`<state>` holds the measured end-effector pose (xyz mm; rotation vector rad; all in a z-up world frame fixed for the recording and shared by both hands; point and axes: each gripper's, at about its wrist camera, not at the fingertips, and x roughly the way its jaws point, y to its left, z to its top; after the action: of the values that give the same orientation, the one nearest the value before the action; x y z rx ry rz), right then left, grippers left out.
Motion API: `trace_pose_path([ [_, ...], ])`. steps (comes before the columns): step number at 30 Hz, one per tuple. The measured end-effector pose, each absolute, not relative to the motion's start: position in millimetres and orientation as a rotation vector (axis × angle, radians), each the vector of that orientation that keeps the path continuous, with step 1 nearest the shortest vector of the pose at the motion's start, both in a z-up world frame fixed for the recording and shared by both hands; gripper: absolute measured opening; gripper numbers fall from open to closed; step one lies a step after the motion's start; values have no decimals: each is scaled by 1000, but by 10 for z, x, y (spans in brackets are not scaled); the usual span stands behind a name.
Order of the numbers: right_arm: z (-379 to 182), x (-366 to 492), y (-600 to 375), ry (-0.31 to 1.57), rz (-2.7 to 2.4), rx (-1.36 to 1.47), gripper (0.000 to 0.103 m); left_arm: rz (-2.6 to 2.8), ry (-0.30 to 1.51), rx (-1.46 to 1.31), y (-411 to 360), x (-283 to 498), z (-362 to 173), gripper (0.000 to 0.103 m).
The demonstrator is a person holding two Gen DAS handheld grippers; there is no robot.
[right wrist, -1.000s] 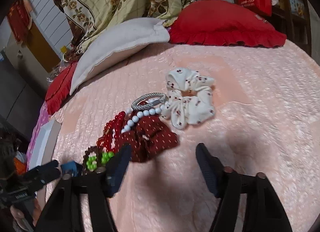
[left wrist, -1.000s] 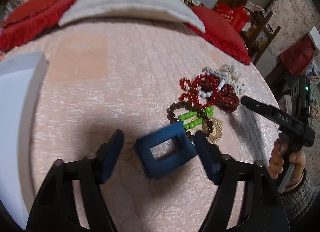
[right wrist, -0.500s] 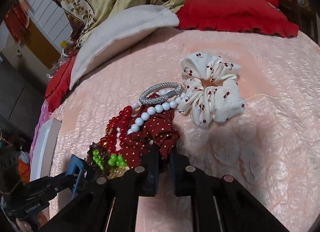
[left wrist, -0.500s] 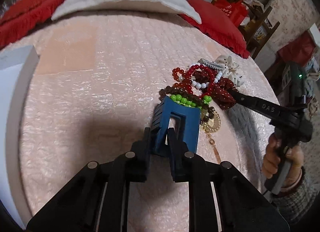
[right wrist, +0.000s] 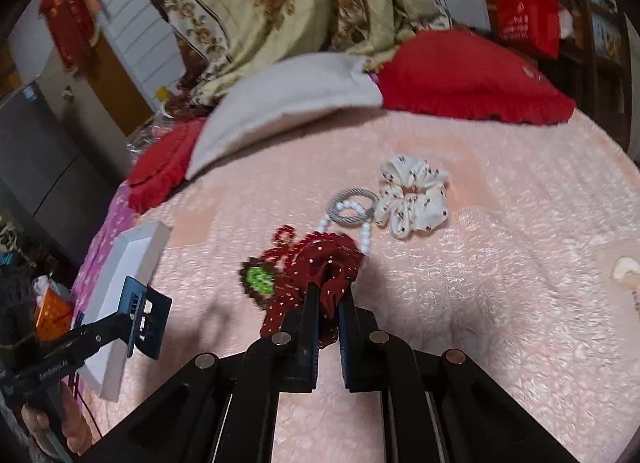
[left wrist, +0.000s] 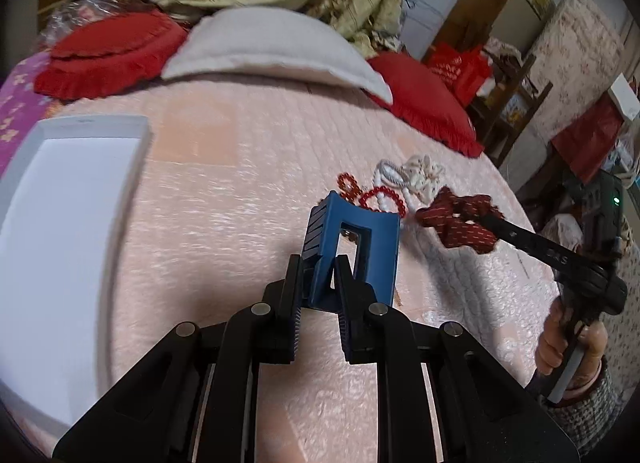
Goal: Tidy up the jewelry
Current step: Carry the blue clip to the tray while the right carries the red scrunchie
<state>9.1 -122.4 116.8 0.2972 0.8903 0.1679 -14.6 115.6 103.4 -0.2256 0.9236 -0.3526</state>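
Observation:
My left gripper (left wrist: 318, 285) is shut on a blue hair claw clip (left wrist: 352, 251) and holds it above the pink bedspread; the clip also shows in the right wrist view (right wrist: 146, 319). My right gripper (right wrist: 328, 303) is shut on a dark red dotted scrunchie (right wrist: 324, 275), lifted off the pile; it shows in the left wrist view (left wrist: 460, 223). On the bed lie red beads (left wrist: 380, 197), a white bead string (right wrist: 362, 231), a grey ring (right wrist: 352, 207), a green-and-brown bead bracelet (right wrist: 258, 279) and a white patterned scrunchie (right wrist: 412, 197).
A white open box (left wrist: 72, 199) lies at the left of the bed, also in the right wrist view (right wrist: 128, 263). Red cushions (right wrist: 472, 79) and a white pillow (left wrist: 272, 47) line the far side. Furniture and a red bag (left wrist: 456, 67) stand beyond the bed.
Both grippers closed from open: the left on the blue clip, the right on the red scrunchie. Both have since lifted their items off the bed.

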Motion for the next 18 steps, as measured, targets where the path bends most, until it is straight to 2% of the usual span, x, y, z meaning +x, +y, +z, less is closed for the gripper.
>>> trace_pose_path([
  [8, 1618, -118, -955, 840, 246, 262, 8, -254, 865, -273, 1693, -301, 1192, 14],
  [18, 1602, 232, -18, 927, 415, 254, 8, -55, 896, -315, 2738, 3, 1039, 14],
])
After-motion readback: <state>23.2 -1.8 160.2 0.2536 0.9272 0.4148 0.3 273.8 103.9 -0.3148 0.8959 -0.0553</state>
